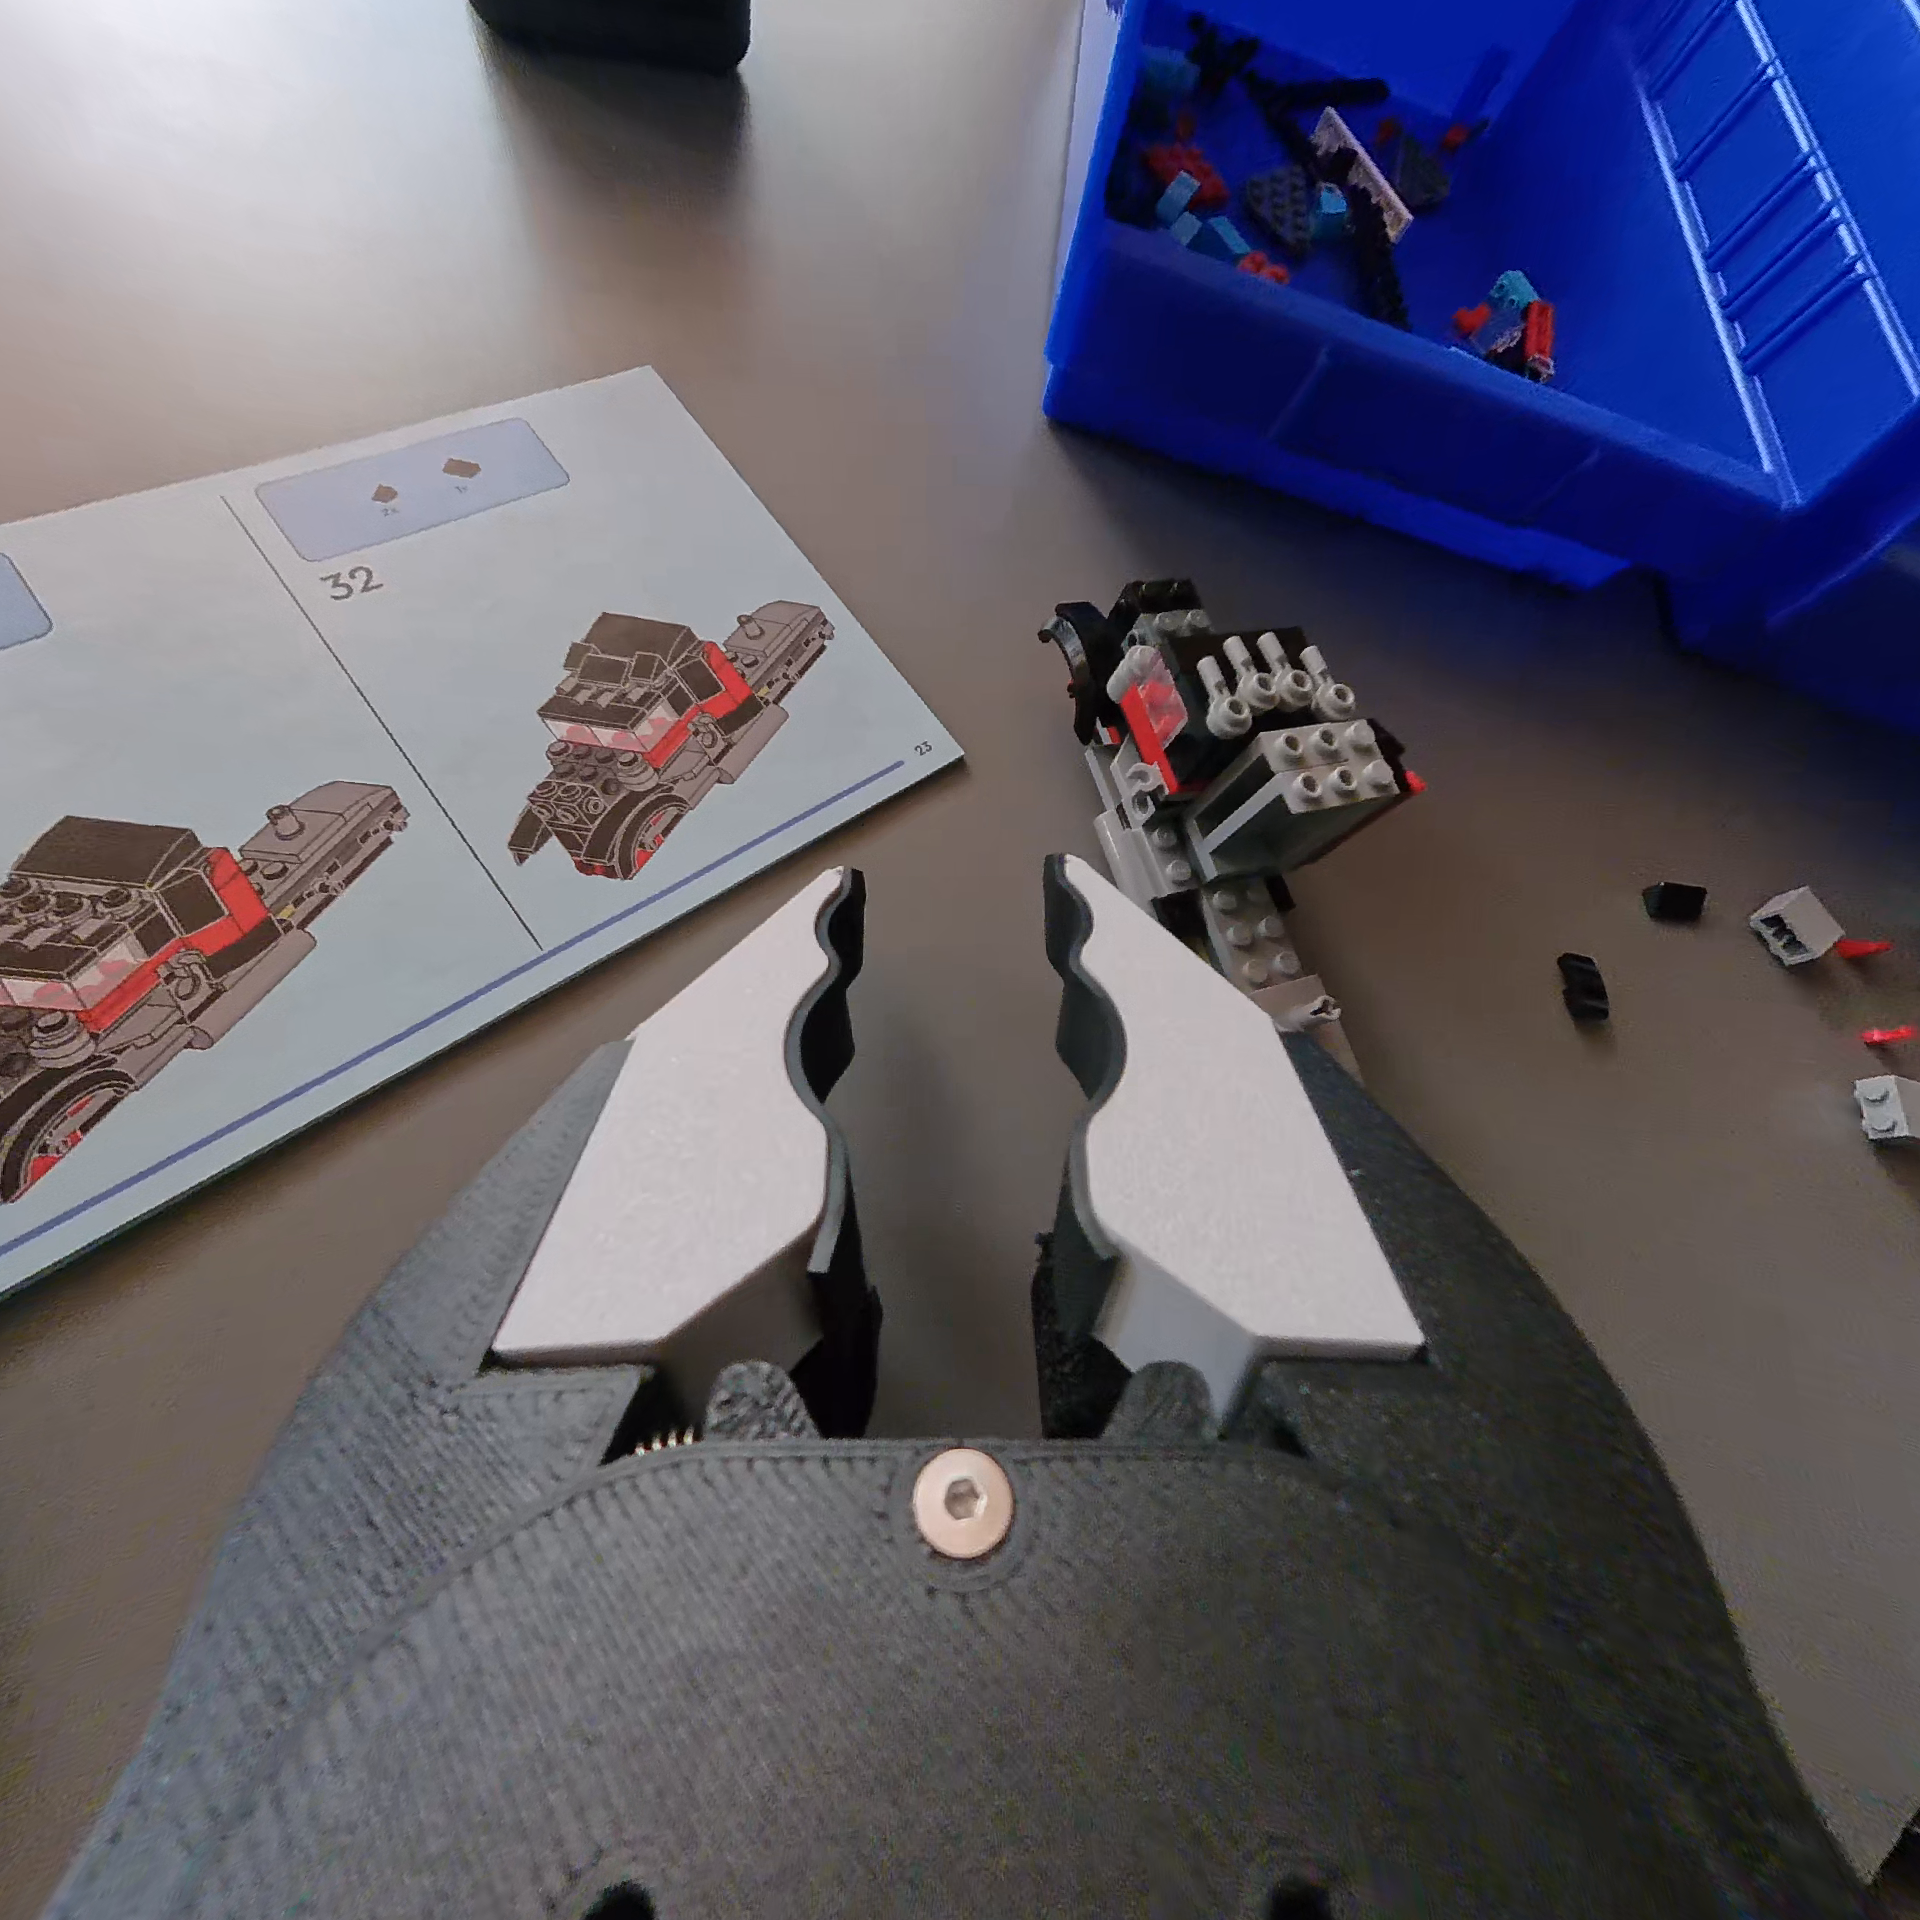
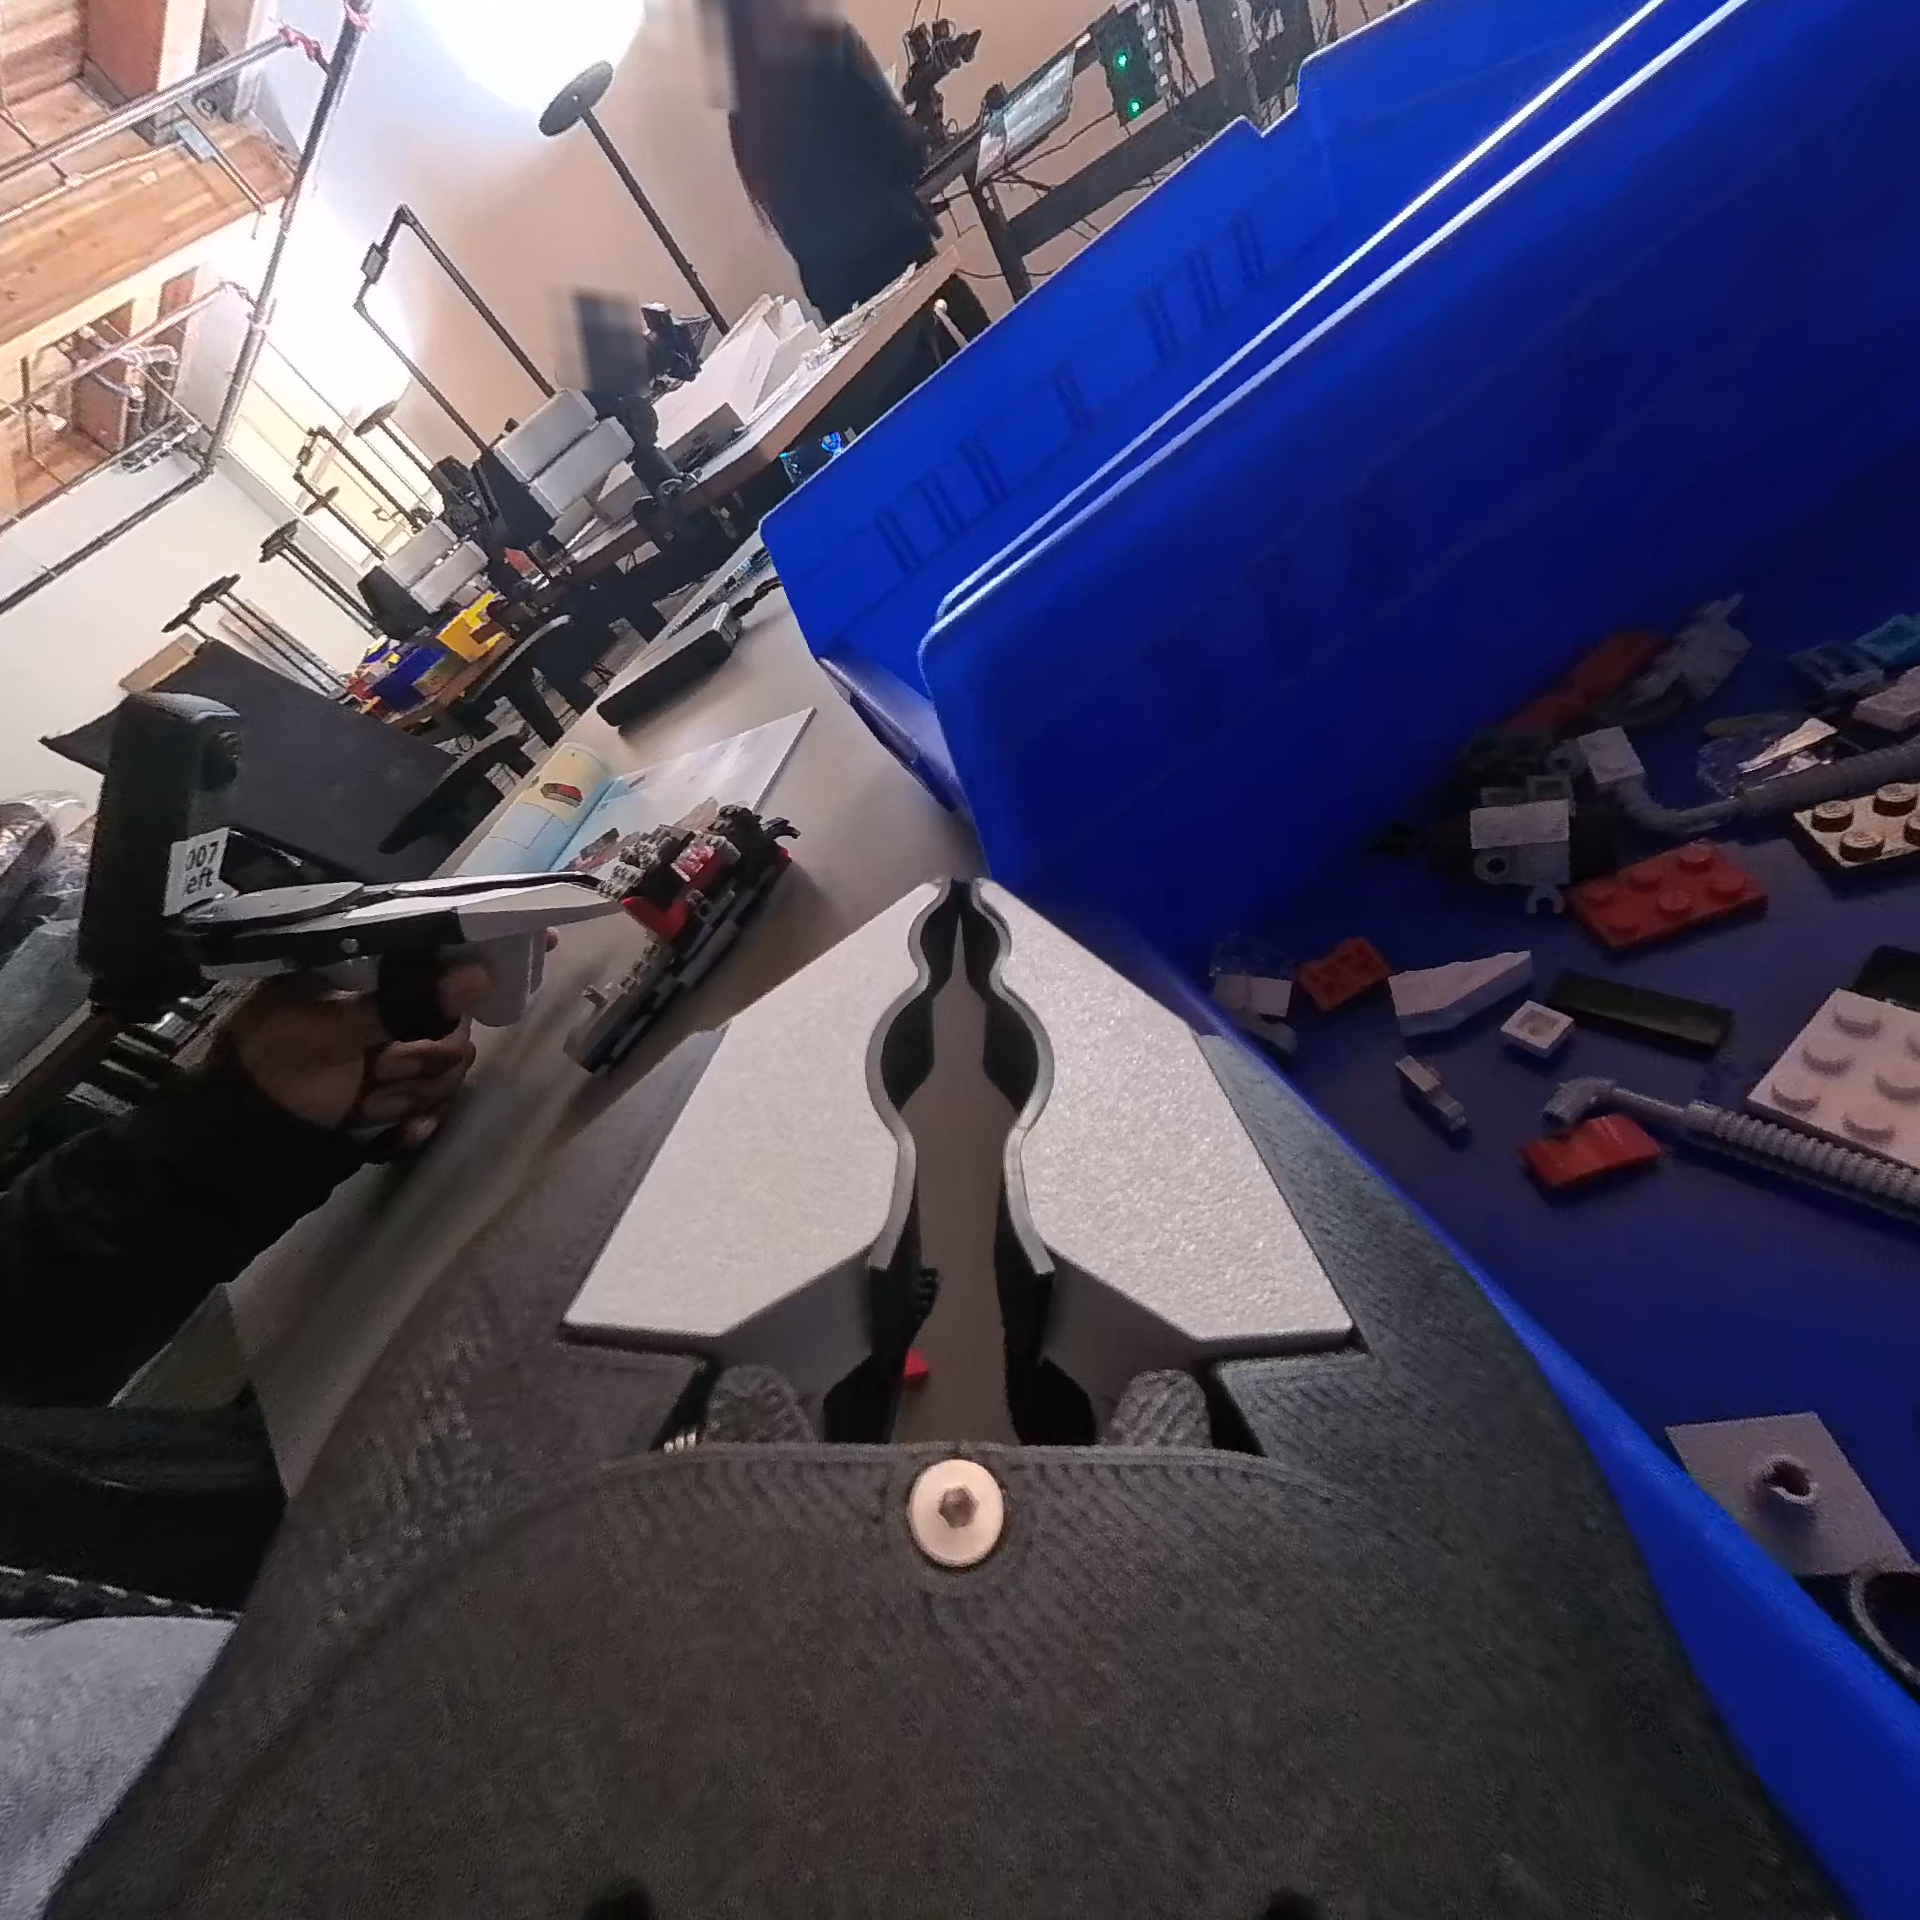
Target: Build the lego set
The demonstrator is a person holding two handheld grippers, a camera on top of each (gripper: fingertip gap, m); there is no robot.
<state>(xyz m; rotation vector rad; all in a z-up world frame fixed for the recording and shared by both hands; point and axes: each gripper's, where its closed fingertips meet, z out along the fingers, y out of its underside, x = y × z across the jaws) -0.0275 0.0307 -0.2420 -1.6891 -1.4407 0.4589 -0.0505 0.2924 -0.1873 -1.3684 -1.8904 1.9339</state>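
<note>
**Left Gripper Spread Beside Half-Built Lego Truck, Right Gripper Pinched Shut at Bin's Edge**

Left wrist view: left gripper (image 1: 951,914) held over the grey table (image 1: 260,260), jaws spread apart, nothing between them. Just beyond and to the right of the tips, the half-built lego truck (image 1: 1236,769), lying on the table, long axis running from near the right fingertip away toward the blue bin (image 1: 1299,416), studded grey front block raised at the far end. Left of the tips, one open instruction booklet (image 1: 436,748), flat. Right of the model, a scatter of loose pieces (image 1: 1792,925): two black, two grey, two tiny red slivers. One blue bin at upper right, small bricks heaped in it.

Right wrist view: right gripper (image 2: 961,894), tips drawn together with only a sliver of gap; whether anything is pinched, impossible to tell. Immediately right of the fingers, the wall of the nearer blue bin (image 2: 1195,727), a second blue bin (image 2: 935,488) behind it; loose bricks (image 2: 1662,894) across the nearer bin's floor. Left of the tips and farther off, the lego truck (image 2: 686,914) on the table, long axis running away from the camera. Left gripper (image 2: 597,902) in a hand (image 2: 353,1049), tips at the model's top; contact not clear.
</note>
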